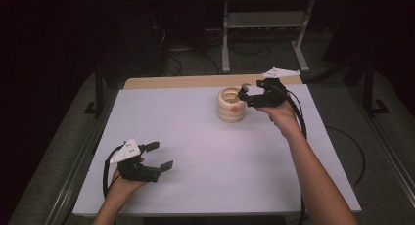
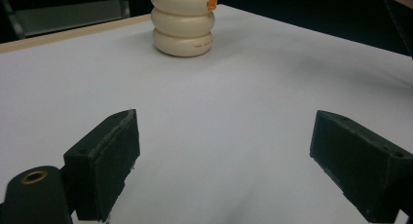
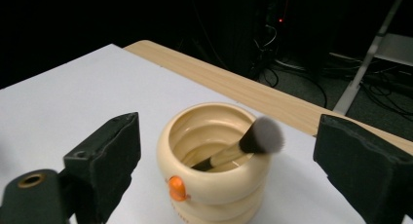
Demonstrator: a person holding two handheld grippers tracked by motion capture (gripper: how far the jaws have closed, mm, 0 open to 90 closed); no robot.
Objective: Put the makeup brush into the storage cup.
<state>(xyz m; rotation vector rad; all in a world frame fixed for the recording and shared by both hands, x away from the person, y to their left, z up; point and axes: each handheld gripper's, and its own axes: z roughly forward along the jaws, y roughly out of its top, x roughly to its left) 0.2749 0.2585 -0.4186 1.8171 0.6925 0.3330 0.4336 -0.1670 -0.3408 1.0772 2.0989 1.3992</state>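
Table (image 1: 195, 137), white-topped, carries a cream ribbed holder (image 1: 231, 104) near its far edge. Right gripper (image 1: 249, 95) hovers just beside the holder's rim, jaws spread wide and pinching nothing. Left gripper (image 1: 159, 155) sits well apart at the near side, jaws spread. Inside the holder leans a makeup brush (image 3: 243, 146), bristles over the rim.

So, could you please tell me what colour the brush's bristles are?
Grey bristles on the makeup brush, clearest in the right gripper view.
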